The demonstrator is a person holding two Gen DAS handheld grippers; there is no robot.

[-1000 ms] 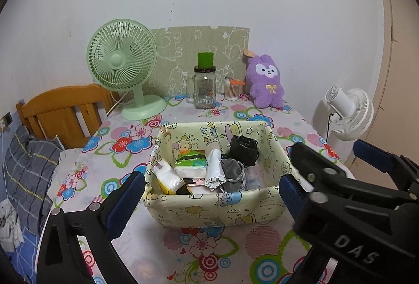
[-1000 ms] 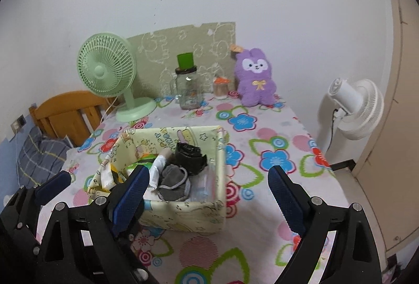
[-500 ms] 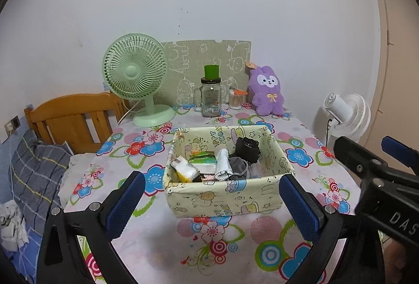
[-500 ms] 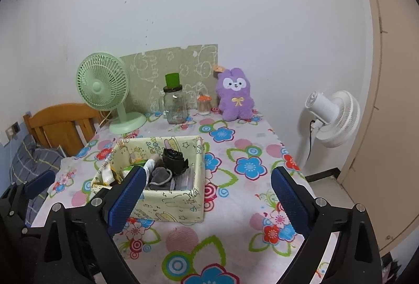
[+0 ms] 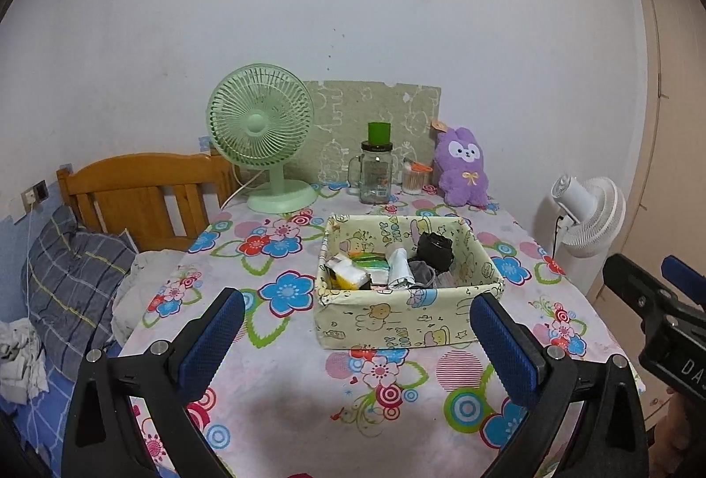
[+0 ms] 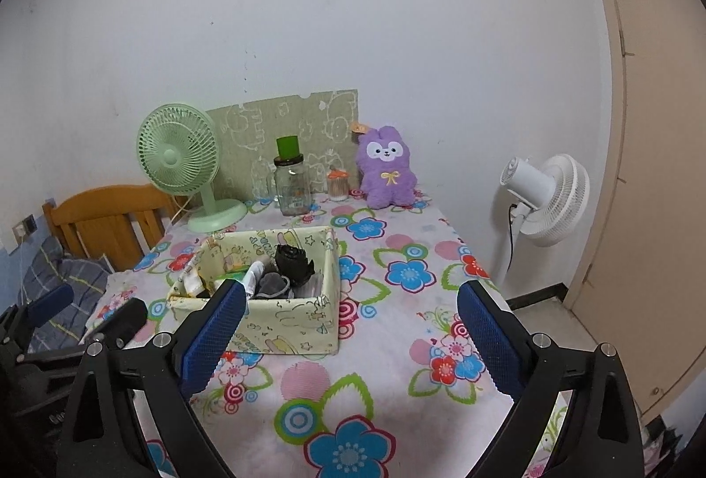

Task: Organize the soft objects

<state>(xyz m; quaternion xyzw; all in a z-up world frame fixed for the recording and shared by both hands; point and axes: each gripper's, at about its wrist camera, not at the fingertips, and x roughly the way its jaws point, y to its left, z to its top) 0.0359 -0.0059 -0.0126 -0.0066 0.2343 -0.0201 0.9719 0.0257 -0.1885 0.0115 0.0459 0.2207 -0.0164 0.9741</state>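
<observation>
Grippers first: left gripper and right gripper both gape wide, holding nothing, above the floral table; beyond sits the fabric box of soft items; farthest, the purple plush leans by the wall.

right gripper body: white letters "DA", cut off by the edge of my left view
fabric box: cartoon print with some lettering on the walls, too small and warped for me to read
glass jar: label there, unreadable
</observation>
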